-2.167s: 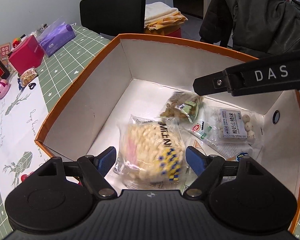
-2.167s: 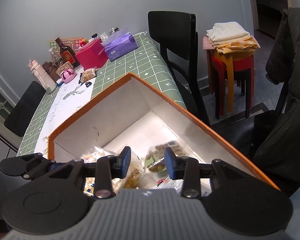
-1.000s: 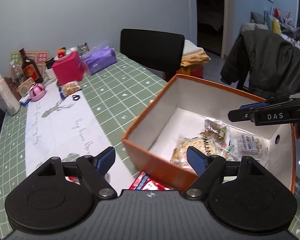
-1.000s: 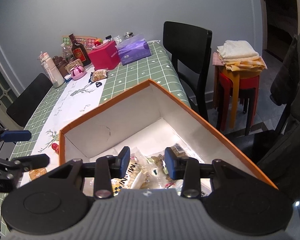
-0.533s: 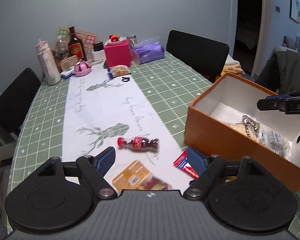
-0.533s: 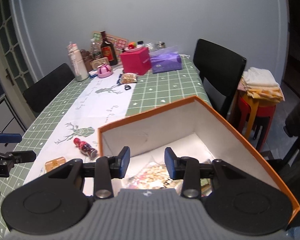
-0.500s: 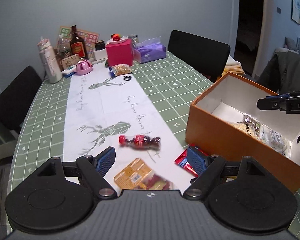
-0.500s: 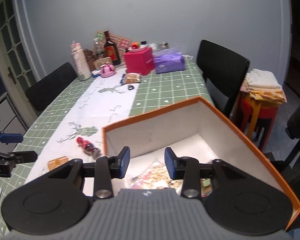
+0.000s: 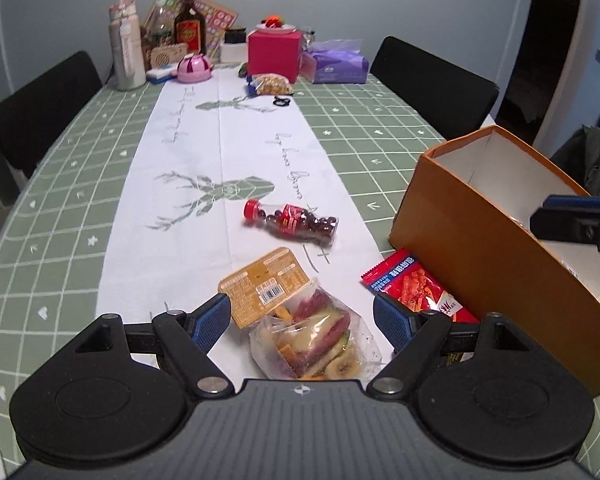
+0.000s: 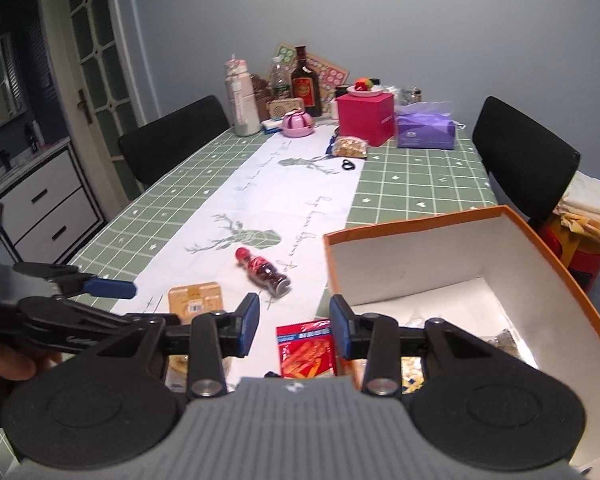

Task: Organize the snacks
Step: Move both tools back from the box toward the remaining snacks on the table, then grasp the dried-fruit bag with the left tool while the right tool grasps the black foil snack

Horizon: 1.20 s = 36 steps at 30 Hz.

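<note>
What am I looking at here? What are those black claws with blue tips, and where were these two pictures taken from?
No robot: a person holds a two-finger grabbing tool in each hand, each with its own camera. One picture looks along the left gripper, the other along the right gripper. Both are open and hold nothing. On the table lie a clear bag of dried fruit between the left tool's fingers, a small red-capped bottle on its side, and a red snack packet beside an orange box with snacks already inside. Bottles and boxes crowd the far end.
</note>
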Motion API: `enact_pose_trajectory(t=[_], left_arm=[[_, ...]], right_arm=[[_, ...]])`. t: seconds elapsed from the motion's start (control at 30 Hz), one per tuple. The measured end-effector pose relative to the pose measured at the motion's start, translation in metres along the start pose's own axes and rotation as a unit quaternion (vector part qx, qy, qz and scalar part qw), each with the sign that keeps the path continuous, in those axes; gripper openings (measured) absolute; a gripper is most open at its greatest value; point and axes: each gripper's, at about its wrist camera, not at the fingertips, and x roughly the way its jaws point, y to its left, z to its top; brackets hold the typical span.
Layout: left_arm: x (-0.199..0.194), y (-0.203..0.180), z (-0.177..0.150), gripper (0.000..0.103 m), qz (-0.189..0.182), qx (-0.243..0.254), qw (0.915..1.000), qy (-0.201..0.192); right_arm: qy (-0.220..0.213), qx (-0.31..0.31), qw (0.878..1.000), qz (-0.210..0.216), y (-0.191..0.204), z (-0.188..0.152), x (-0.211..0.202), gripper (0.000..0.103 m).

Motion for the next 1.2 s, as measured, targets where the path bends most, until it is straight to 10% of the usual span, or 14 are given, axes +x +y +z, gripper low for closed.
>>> enact_pose_trajectory(t=[0.37, 0.57, 0.87, 1.2], left_arm=[[0.027, -0.004, 0.001, 0.095, 0.015, -0.1, 0.9943, 0.033], [0.04, -0.016, -0.006, 0.098, 0.052, -0.049, 0.9962, 0.051], [0.032, 0.009, -0.023, 0.073, 0.015, -0.017, 0.9968, 0.077], [0.004, 0.035, -0.05, 0.071, -0.008, 0.031, 0.9954, 0.09]], right_arm=[[0.023, -0.034, 0.999, 0.008, 0.019, -0.009, 0.01, 0.038], [0.032, -0.043, 0.999, 0.007, 0.021, -0.014, 0.013, 0.038], [0.068, -0.091, 0.994, 0.009, 0.034, -0.026, 0.026, 0.038], [0.124, -0.142, 0.982, -0.011, 0.053, -0.045, 0.057, 0.042]])
